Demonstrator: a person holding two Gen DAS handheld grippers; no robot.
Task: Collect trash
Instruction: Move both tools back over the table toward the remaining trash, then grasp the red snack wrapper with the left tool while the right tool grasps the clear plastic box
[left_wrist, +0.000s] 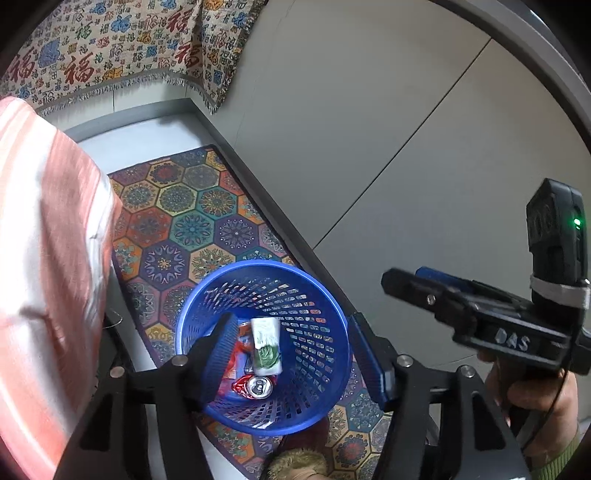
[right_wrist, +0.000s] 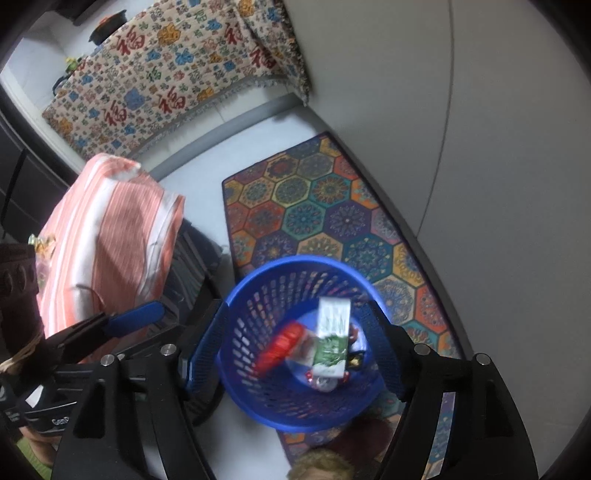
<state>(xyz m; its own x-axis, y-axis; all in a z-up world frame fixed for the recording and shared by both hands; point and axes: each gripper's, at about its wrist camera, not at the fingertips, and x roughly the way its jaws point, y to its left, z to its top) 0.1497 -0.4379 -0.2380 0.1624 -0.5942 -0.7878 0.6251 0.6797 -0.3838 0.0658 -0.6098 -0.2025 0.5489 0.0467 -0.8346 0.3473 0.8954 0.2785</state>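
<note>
You are holding the left gripper (left_wrist: 291, 354) and right gripper (right_wrist: 295, 354) above the blue basket (left_wrist: 334, 402), both with fingers released and grasping nothing. The green-and-white carton (right_wrist: 330, 341), crushed can (left_wrist: 258, 387) and red wrapper (right_wrist: 282, 345) are lying inside, so that trash is collected; whether more remains is not showing. Farther off, only the right view is showing items on the patterned cloth (right_wrist: 155, 81); only the left is showing your right hand (left_wrist: 532, 387).
</note>
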